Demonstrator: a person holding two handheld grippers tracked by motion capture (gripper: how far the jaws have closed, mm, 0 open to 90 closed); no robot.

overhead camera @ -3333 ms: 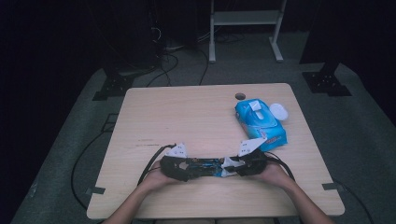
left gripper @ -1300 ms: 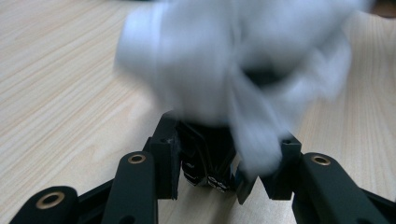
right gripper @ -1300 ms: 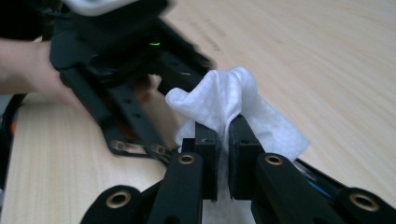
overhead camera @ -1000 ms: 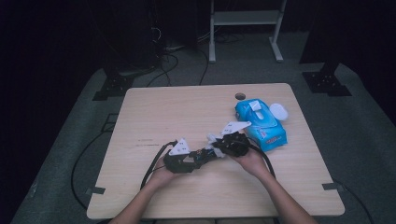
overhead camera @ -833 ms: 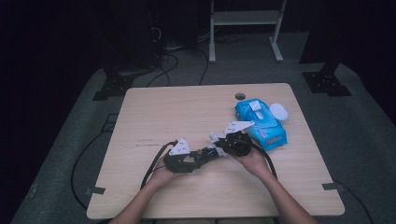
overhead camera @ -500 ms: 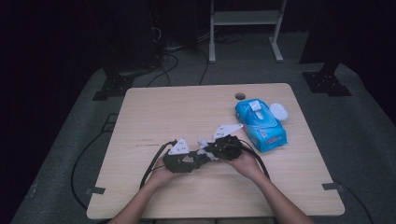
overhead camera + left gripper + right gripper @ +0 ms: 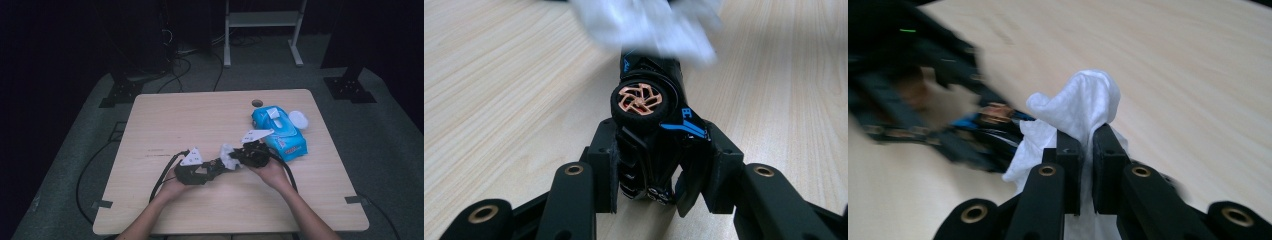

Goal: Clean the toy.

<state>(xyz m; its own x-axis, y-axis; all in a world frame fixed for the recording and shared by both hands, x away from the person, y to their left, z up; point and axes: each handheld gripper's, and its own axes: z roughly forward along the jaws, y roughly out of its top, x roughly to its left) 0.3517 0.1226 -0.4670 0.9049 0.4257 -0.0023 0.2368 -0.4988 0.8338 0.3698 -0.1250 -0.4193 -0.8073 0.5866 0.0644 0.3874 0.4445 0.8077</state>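
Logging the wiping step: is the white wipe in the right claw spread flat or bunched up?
Bunched up. The white wipe rises in a crumpled peak, pinched in the right claw, close to the toy car.

The worktop (image 7: 200, 120) is pale wood-grain laminate, smooth with a faint sheen. The toy car (image 7: 651, 125) is glossy black plastic with a matt rubber tyre and a coppery metallic hub, and the wipe (image 7: 1078, 107) is soft, crumpled white cloth. The pack (image 7: 280, 132) is shiny blue plastic film; both claws' jaws are matt black plastic with brass-coloured rivets.
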